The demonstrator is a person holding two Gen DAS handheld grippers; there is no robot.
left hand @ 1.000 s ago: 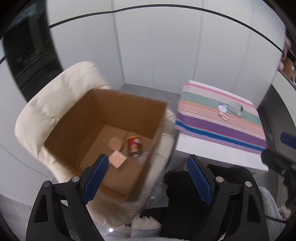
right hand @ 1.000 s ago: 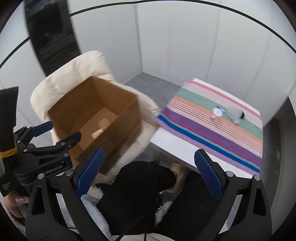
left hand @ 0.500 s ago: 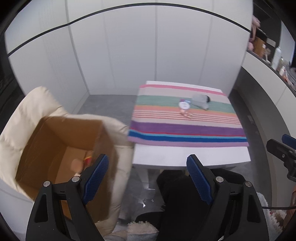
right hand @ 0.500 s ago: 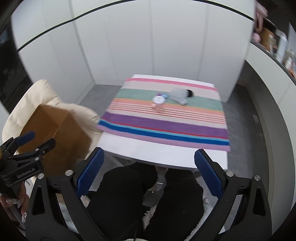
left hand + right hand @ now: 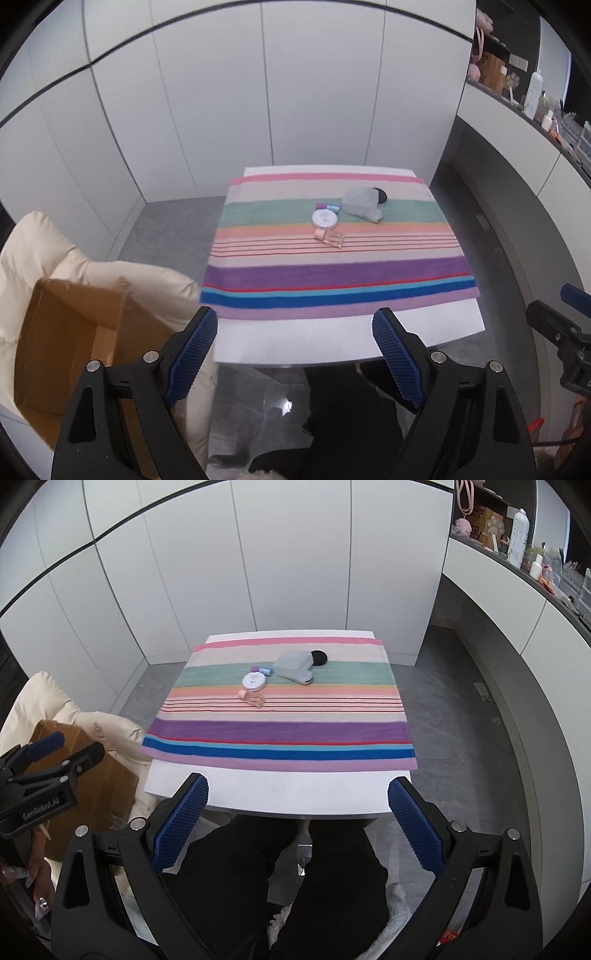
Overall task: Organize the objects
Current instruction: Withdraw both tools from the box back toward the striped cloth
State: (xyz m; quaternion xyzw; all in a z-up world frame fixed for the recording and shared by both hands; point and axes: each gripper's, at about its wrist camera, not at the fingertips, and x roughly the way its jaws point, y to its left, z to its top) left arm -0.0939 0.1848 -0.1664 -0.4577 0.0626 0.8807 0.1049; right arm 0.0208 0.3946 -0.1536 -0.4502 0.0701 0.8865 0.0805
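A striped cloth covers a white table. On its far part lie a round white compact, a small clear bottle with a pink cap, a small purple and blue tube, a translucent grey case and a black round piece. My left gripper is open and empty, short of the table's near edge. My right gripper is open and empty too, also short of the near edge.
An open cardboard box sits on a cream cushioned chair left of the table. White cabinet walls stand behind. A counter with bottles runs along the right. The person's dark-clothed legs are below the table edge.
Both grippers swung right, from facing the cardboard box to facing the table squarely. The box moved to the left edge of both views. Both stayed open.
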